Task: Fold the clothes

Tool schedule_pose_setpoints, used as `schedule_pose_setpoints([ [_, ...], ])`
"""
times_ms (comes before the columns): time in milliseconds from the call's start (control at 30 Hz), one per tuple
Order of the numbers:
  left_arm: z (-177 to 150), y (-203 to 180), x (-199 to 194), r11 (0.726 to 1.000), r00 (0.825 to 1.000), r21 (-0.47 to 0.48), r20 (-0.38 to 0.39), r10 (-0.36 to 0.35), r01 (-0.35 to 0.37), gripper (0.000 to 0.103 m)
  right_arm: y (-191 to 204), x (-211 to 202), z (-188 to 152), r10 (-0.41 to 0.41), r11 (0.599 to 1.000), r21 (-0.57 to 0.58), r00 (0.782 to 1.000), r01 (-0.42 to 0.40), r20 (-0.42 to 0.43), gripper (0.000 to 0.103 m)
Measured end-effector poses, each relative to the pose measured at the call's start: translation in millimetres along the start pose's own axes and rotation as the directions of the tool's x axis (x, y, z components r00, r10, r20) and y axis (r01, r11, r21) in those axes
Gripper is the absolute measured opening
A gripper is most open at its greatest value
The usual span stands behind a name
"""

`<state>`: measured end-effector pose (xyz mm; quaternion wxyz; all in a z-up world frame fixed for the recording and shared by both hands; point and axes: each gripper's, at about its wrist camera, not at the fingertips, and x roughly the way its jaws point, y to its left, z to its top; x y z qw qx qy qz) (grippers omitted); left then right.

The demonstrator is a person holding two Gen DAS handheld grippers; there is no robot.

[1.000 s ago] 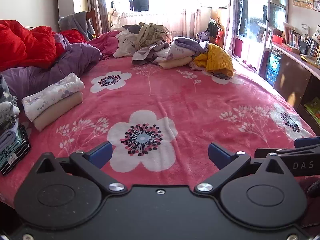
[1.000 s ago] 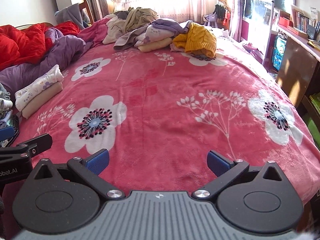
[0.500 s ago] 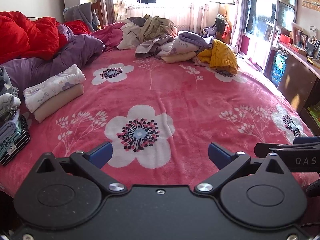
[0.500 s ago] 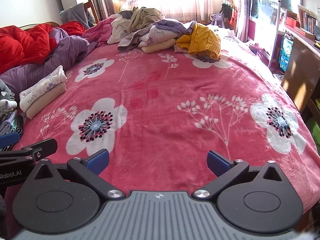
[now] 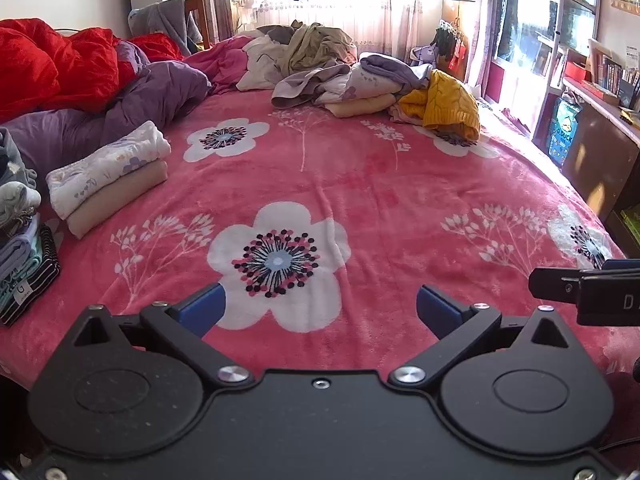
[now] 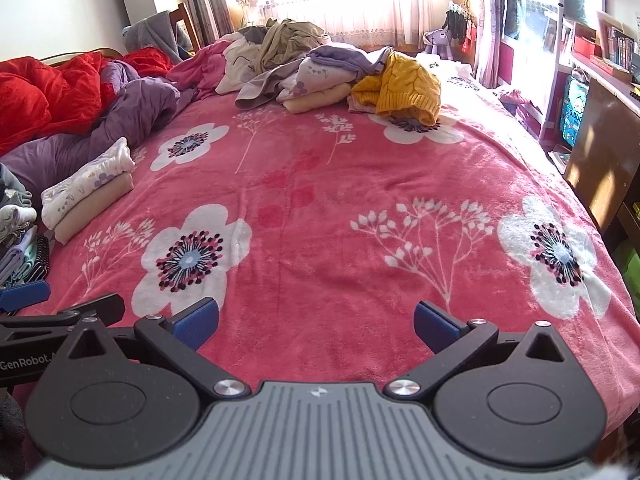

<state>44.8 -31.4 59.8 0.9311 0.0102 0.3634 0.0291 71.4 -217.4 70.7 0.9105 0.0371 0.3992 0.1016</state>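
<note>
A: What takes up the scene?

B: A bed (image 5: 400, 200) under a pink blanket (image 6: 340, 208) printed with white flowers fills both views. Along its far left lies a rumpled purple duvet (image 5: 120, 112) with red bedding (image 5: 52, 64) behind it.

A: And where are the clothes?

B: The unfolded pile (image 5: 344, 68) sits at the far end of the bed, near the bright window. A yellow knit sweater (image 6: 404, 88) lies at the pile's right edge, touching a purple garment (image 6: 344, 56) beside it.

A: Anything already folded?

B: Yes. At the left, a white floral piece rests on a beige one as a folded stack (image 5: 108, 176). Nearer, at the left edge, sits a second stack with a striped item (image 5: 28, 272) at the bottom.

A: How do the tools stand?

B: The left tool (image 5: 320, 306) hovers over the near part of the blanket, its blue pads (image 5: 202, 306) spread wide apart and holding nothing. The right tool (image 6: 316, 322) is likewise spread, its pads (image 6: 434, 326) apart and empty, above the near edge. Each tool shows at the edge of the other's view, so they are side by side, well apart from the pile.
</note>
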Motion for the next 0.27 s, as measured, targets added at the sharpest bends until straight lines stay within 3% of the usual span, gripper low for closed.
schedule_pose_setpoints([
  [267, -1, 10, 1, 1.0, 1.0, -0.011, 0.003, 0.0, 0.0, 0.103, 2, -5, 7, 0.01, 1.0, -0.008, 1.0, -0.01, 0.001, 0.103],
])
